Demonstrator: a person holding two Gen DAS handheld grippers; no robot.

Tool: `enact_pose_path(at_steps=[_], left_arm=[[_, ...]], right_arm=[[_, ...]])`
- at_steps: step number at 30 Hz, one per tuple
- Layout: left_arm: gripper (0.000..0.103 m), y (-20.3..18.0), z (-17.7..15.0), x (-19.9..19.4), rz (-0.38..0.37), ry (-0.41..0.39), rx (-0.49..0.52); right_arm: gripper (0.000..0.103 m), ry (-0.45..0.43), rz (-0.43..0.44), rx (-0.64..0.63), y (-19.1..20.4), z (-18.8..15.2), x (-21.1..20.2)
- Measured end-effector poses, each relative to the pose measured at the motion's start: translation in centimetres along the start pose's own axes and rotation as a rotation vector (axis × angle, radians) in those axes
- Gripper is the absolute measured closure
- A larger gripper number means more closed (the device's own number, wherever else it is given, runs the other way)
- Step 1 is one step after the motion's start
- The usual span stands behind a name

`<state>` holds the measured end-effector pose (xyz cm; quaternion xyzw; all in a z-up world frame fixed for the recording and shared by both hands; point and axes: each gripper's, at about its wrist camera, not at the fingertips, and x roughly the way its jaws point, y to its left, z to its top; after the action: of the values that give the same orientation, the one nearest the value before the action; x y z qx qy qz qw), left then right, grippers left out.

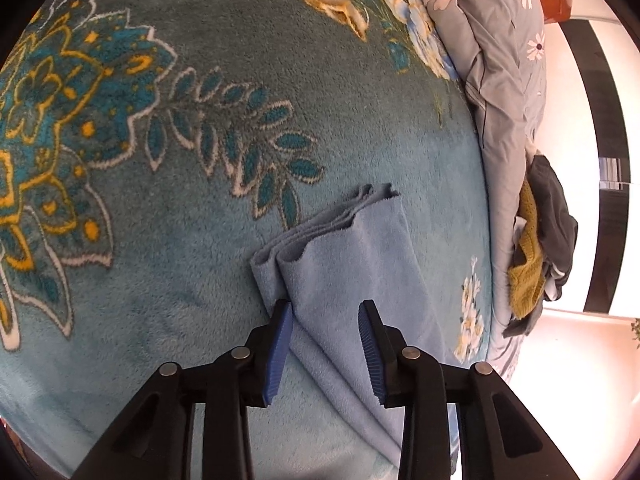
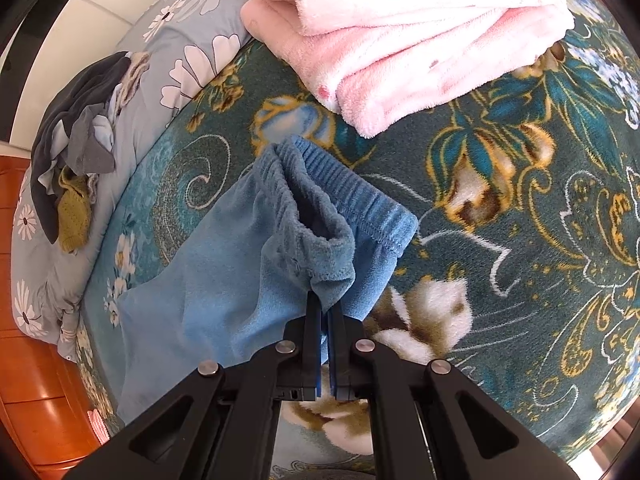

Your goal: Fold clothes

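Light blue fleece trousers (image 2: pixel 224 248) lie on a teal floral blanket (image 2: pixel 520 208). In the right wrist view my right gripper (image 2: pixel 325 312) is shut on the waistband edge, which bunches up above the fingertips. In the left wrist view the trouser leg ends (image 1: pixel 344 256) lie folded in layers on the blanket (image 1: pixel 160 184). My left gripper (image 1: pixel 326 312) is open, its blue pads straddling the leg fabric from above without pinching it.
A folded pink fleece garment (image 2: pixel 408 32) lies at the far side of the blanket. A grey floral duvet (image 1: pixel 500 92) borders the blanket, with a pile of dark and mustard clothes (image 1: pixel 540 236) on it. A wooden floor (image 2: pixel 36 384) lies beyond the bed edge.
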<state>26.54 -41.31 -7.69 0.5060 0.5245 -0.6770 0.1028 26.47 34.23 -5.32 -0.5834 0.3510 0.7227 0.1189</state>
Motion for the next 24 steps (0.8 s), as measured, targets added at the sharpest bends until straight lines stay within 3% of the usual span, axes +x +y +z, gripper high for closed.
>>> enact_pose_path(at_steps=[1, 2, 3, 7, 13, 17, 20, 24], left_arm=[[0.083, -0.1, -0.1, 0.0, 0.017, -0.006, 0.005], [0.097, -0.2, -0.1, -0.1, 0.032, -0.016, 0.013], [0.099, -0.3, -0.2, -0.3, 0.048, -0.025, 0.021], [0.101, -1.3, -0.3, -1.5, 0.049, -0.062, 0.055], [0.101, -3.2, -0.8, -5.0, -0.028, -0.114, 0.155], [0.101, -1.0, -0.7, -3.0, 0.052, -0.067, 0.116], [0.101, 0.8, -0.9, -2.3, 0.047, -0.053, 0.065], [0.100, 1.0, -1.1, -2.3, 0.062, -0.051, 0.081]], right_arm=[[0.101, -0.002, -0.001, 0.000, 0.0, 0.0, 0.0], [0.101, -0.004, -0.002, -0.001, 0.1, 0.0, 0.0], [0.101, -0.007, -0.003, -0.001, 0.1, -0.1, 0.0], [0.101, -0.038, 0.011, -0.023, 0.7, -0.1, -0.9], [0.101, -0.126, 0.103, -0.077, 1.1, -0.9, -4.5], [0.101, -0.037, 0.033, -0.025, -0.8, -0.8, -1.0], [0.101, -0.020, 0.033, 0.033, -1.9, -0.9, 0.5], [0.101, -0.010, 0.006, 0.009, -1.6, -0.6, 1.1]])
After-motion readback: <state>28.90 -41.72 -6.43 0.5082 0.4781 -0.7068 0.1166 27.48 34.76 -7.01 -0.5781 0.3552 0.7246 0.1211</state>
